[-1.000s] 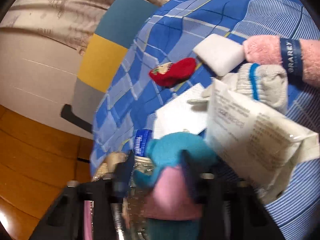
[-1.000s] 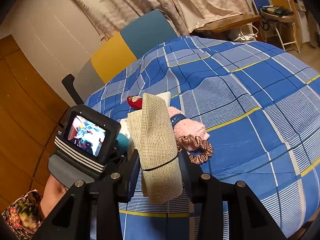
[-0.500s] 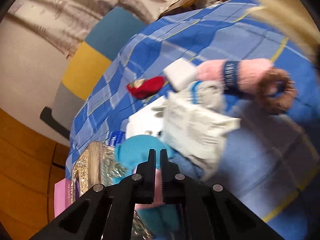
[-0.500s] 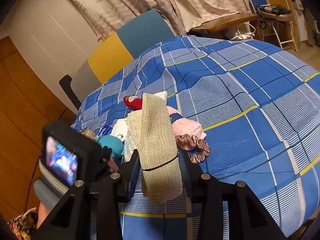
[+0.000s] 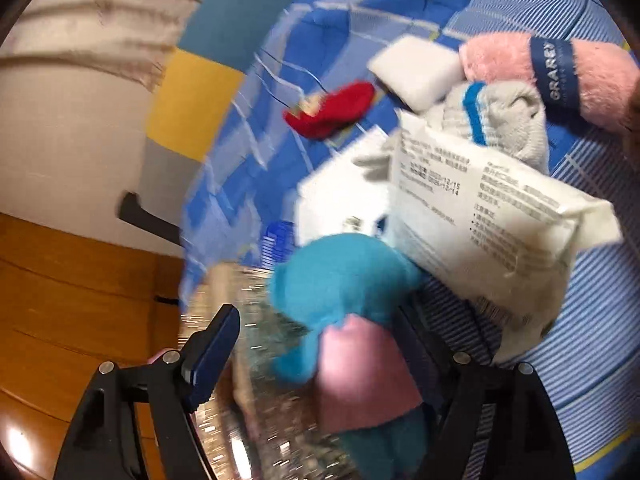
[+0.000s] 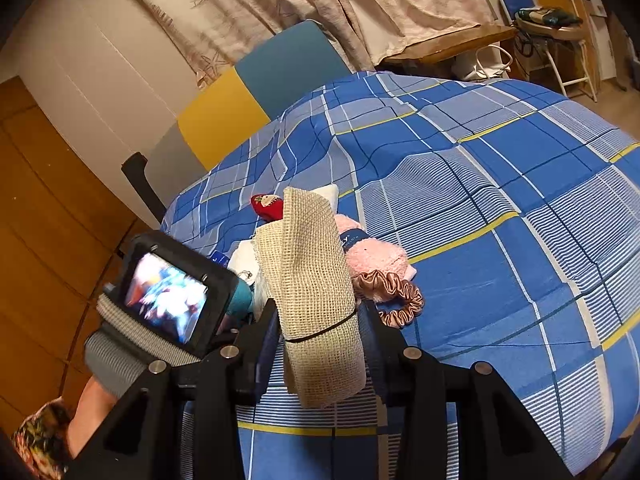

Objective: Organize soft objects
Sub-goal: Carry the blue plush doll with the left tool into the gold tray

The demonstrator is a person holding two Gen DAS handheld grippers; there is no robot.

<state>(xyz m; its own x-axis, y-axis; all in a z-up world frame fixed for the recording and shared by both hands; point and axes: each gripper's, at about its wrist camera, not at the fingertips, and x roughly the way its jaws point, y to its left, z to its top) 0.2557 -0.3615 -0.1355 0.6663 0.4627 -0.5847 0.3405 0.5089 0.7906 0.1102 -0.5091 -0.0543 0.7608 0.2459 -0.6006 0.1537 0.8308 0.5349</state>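
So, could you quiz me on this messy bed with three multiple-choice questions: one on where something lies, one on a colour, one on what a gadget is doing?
1. Where does the brown scrunchie lie?
A. Against the pink plush
B. On the floor
C. On the chair

2. What colour is the small sock beyond the white packet?
A. Green
B. Red
C. Black

3. What is the right gripper doing?
A. Hanging empty
B. Clamping a rolled burlap cloth
C. Holding a cup

Answers:
1 A, it touches the pink plush on the bedspread.
2 B, it is bright red.
3 B, the burlap roll sits squeezed between its jaws.
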